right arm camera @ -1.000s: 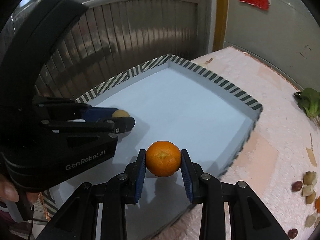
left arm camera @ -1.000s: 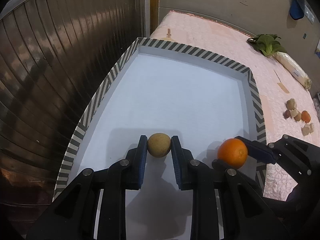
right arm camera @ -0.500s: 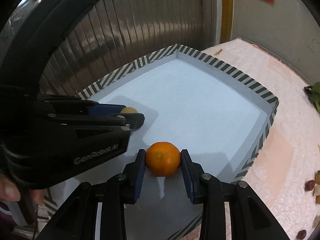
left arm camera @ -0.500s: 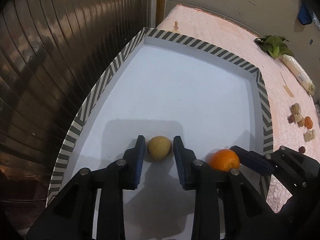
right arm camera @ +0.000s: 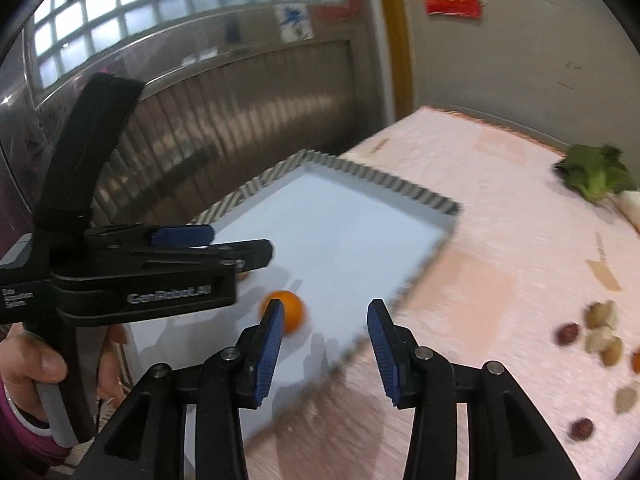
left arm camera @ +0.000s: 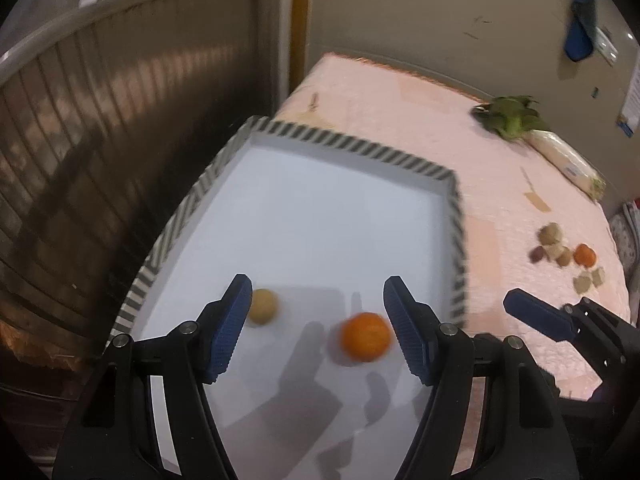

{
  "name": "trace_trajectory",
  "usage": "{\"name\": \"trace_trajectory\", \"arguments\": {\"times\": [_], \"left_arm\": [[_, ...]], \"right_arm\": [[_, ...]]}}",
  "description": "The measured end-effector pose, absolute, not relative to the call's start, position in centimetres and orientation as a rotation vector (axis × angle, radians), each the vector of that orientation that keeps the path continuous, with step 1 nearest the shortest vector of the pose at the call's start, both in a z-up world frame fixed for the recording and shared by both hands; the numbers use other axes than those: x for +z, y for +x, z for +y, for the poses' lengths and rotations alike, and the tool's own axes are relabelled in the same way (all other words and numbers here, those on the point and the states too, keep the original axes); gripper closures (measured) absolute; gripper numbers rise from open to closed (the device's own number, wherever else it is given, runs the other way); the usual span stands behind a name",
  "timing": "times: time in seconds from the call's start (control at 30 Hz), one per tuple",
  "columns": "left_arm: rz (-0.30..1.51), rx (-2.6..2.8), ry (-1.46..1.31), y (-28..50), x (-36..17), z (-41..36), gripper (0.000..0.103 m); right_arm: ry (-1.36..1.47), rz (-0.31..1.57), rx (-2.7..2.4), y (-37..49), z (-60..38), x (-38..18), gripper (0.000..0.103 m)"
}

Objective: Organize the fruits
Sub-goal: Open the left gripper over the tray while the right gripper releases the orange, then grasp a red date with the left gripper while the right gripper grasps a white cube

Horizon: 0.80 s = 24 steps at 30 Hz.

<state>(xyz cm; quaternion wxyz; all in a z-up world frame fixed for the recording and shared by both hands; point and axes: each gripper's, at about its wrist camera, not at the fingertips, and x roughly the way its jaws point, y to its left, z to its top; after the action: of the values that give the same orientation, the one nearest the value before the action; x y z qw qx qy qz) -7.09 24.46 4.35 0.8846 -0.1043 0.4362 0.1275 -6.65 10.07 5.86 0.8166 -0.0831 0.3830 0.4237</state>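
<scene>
A tan round fruit (left arm camera: 262, 306) and an orange (left arm camera: 366, 336) lie apart on the white floor of a tray with a striped rim (left arm camera: 352, 148). My left gripper (left arm camera: 318, 320) is open wide and empty, raised above both fruits. My right gripper (right arm camera: 326, 326) is open and empty, over the tray's near right edge (right arm camera: 404, 288); the orange (right arm camera: 294, 314) lies just behind its left finger. The left gripper body (right arm camera: 132, 268) shows at the left of the right wrist view, hiding most of the tan fruit.
The tray sits on a pink padded table (left arm camera: 400, 92). A pile of small fruits and nuts (left arm camera: 564, 250), with another orange (left arm camera: 585, 255), lies to the right. A leafy green vegetable (left arm camera: 510, 118) and a white radish (left arm camera: 564, 160) lie far right. A metal shutter (left arm camera: 100, 140) stands left.
Both grippers have opened and let go of their fruits, which now rest on the tray floor. Both grippers have lifted and pulled back; the right one has shifted right toward the tray edge.
</scene>
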Motion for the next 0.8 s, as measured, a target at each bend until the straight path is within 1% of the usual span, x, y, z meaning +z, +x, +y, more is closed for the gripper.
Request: {"name": "trace_trajectory", "arguments": {"times": [0.27, 0.57, 0.8], "left_arm": [[0.879, 0.165, -0.162, -6.0, 5.5, 18.1, 0.034], [0.915, 0.039, -0.1, -4.3, 4.9, 10.2, 0.034], [0.935, -0.015, -0.081, -3.2, 4.5, 6.2, 0.034]], "right_arm": [[-0.123, 0.809, 0.771, -5.6, 3.6, 5.9, 0.061], [-0.103, 0.814, 0.594, -4.8, -4.2, 5.2, 0.06], [-0.078, 0.825, 0.493, -4.6, -10.1, 4.5, 0.06]]}}
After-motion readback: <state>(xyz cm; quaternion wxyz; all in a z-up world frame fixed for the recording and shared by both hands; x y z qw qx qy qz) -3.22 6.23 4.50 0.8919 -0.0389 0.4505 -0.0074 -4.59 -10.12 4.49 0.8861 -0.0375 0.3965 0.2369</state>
